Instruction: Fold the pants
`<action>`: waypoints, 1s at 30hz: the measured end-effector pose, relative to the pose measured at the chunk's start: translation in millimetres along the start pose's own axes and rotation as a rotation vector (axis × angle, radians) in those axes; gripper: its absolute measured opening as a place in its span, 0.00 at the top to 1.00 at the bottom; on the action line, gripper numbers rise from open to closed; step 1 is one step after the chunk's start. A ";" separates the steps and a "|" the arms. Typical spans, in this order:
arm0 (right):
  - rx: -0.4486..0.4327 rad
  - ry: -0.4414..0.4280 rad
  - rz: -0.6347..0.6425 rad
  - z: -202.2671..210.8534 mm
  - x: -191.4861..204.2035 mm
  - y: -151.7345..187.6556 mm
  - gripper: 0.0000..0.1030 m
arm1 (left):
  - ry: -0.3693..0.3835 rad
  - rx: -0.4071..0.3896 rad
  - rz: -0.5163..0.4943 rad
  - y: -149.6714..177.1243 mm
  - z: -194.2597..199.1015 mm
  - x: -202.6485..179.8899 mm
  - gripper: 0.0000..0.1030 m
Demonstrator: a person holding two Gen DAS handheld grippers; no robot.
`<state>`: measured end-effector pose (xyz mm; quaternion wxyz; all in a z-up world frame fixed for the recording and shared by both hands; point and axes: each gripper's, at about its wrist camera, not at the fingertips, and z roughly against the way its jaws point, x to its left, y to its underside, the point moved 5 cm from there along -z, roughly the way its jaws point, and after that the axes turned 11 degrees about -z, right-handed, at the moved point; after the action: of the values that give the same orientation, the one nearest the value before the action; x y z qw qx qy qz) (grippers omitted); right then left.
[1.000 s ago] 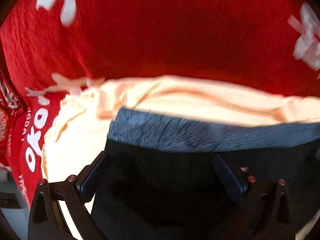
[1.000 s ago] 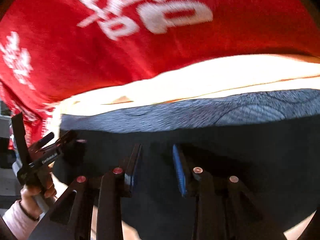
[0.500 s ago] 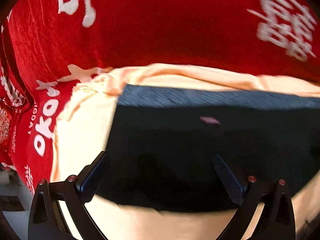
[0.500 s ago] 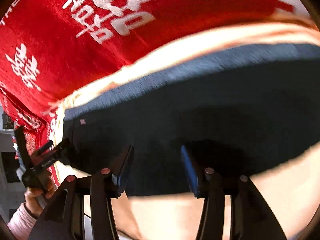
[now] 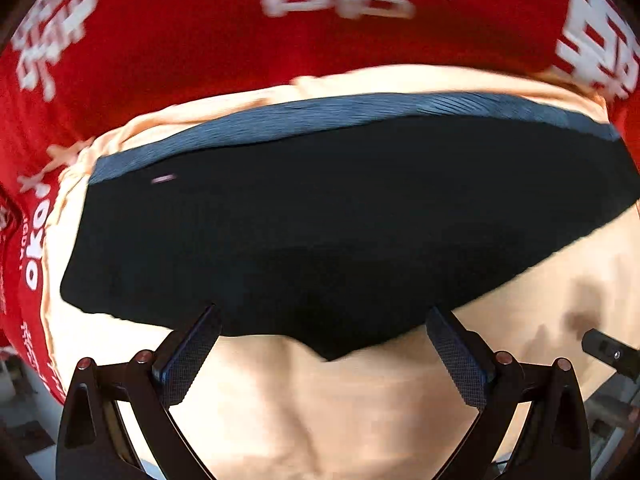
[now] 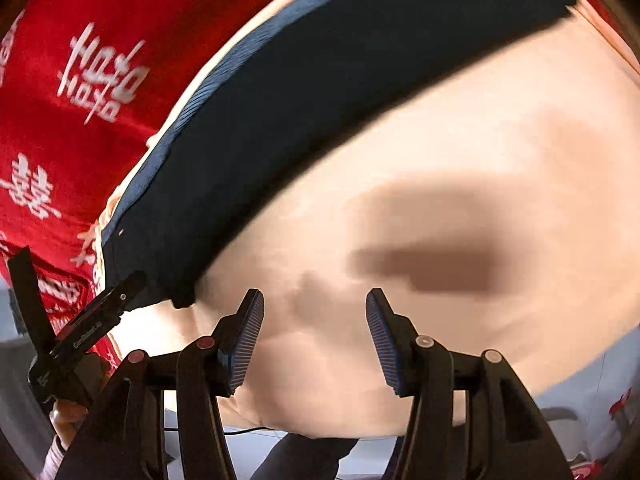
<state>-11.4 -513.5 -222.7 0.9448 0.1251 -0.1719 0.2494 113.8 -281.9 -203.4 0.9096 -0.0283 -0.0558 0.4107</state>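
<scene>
On the peach sheet (image 5: 360,420) over a red cloth (image 5: 160,60), dark pants (image 5: 340,220) lie folded flat. Left gripper (image 5: 320,354) is spread, empty; right gripper (image 6: 316,340), also empty, is widening. Best next: lift clear without snagging the fold.

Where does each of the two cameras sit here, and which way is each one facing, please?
Left wrist: sits on the left tongs, facing down at the dark folded pants on a peach cloth; its two open fingers frame the pants' near edge, gripping nothing.
Right wrist: sits on the right tongs, tilted down over the peach cloth, jaws opening, nothing between them; the left tongs and the person's hand show at lower left.
Shared: the pants, peach cloth and red printed cover.
</scene>
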 end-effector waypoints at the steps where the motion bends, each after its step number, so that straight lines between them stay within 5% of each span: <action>1: 0.001 -0.001 -0.008 2.5 -7.0 -2.1 0.45 | 0.007 0.000 -0.006 -2.0 2.3 -10.4 0.00; 18: -0.023 -0.037 -0.094 25.5 -71.9 -60.4 0.45 | 0.018 0.046 -0.085 -52.0 -9.5 -109.4 0.00; 24: -0.110 -0.039 -0.080 47.0 -76.2 -106.8 0.45 | 0.001 0.018 -0.106 -79.9 -8.2 -133.8 0.00; 27: -0.194 0.006 0.010 64.4 -66.9 -141.0 0.58 | -0.033 -0.042 -0.100 -100.4 -1.0 -142.2 0.00; 30: -0.231 0.030 0.060 72.3 -60.1 -176.4 0.58 | -0.052 -0.077 -0.082 -123.5 -1.2 -148.1 0.00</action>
<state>11.4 -711.4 -206.8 0.9475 0.0064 -0.1891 0.2578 108.6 -474.6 -204.2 0.9222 -0.0501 -0.0963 0.3711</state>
